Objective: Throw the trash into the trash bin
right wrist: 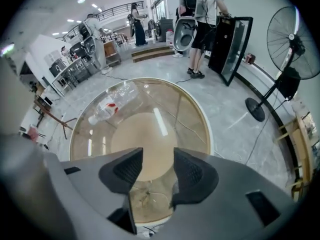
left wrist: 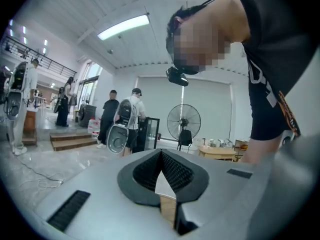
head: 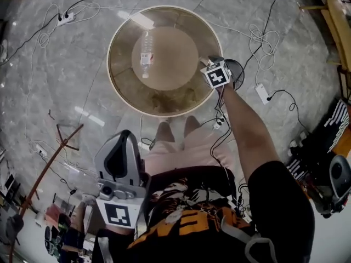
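— Why do we hold the right claw over the bin rim, pointing down?
— To drop trash inside, we judge. Its jaws stand apart with nothing between them. The bottle is in the bin, at eleven o'clock from the claw, well apart, probably on the bottom.
— And the left claw?
— Clenched, empty, kept by our body.
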The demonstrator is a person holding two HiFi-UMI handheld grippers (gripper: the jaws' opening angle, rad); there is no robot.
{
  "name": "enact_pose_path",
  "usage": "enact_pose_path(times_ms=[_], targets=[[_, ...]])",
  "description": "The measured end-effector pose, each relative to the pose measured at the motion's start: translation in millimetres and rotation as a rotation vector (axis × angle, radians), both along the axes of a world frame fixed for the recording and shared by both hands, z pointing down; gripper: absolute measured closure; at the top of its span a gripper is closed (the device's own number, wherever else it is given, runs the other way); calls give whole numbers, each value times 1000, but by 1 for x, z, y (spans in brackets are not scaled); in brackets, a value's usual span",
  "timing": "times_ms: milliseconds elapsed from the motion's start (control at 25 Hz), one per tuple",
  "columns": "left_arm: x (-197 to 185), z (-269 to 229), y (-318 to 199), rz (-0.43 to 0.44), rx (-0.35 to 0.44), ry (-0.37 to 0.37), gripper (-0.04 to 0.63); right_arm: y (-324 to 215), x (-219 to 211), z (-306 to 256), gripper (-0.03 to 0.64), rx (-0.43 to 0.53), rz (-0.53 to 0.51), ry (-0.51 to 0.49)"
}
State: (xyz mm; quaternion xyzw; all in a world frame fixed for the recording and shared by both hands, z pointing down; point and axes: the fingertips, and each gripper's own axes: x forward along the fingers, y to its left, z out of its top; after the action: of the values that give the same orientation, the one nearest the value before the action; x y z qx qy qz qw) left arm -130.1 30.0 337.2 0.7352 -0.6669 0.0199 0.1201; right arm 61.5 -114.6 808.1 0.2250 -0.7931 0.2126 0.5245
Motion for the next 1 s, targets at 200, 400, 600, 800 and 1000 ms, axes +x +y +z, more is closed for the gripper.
enact_pose_path(times_ms=[200, 400, 600, 800, 1000], targets=[[-46, 9, 27, -105, -2, 20, 572, 14, -84, 6, 308, -105, 48, -62], [-88, 20, 53, -175, -13, 31, 572, 38, -161, 10, 308, -124, 1, -66], [-120, 35, 76, -240, -39, 39, 572, 47, -218, 30, 308, -176, 166, -30], [-146, 54, 99, -276, -71, 40, 572, 49, -251, 54, 216, -266, 501, -33], [-159, 59, 115, -287, -93, 26, 572, 68, -253, 77, 229, -245, 415, 91]])
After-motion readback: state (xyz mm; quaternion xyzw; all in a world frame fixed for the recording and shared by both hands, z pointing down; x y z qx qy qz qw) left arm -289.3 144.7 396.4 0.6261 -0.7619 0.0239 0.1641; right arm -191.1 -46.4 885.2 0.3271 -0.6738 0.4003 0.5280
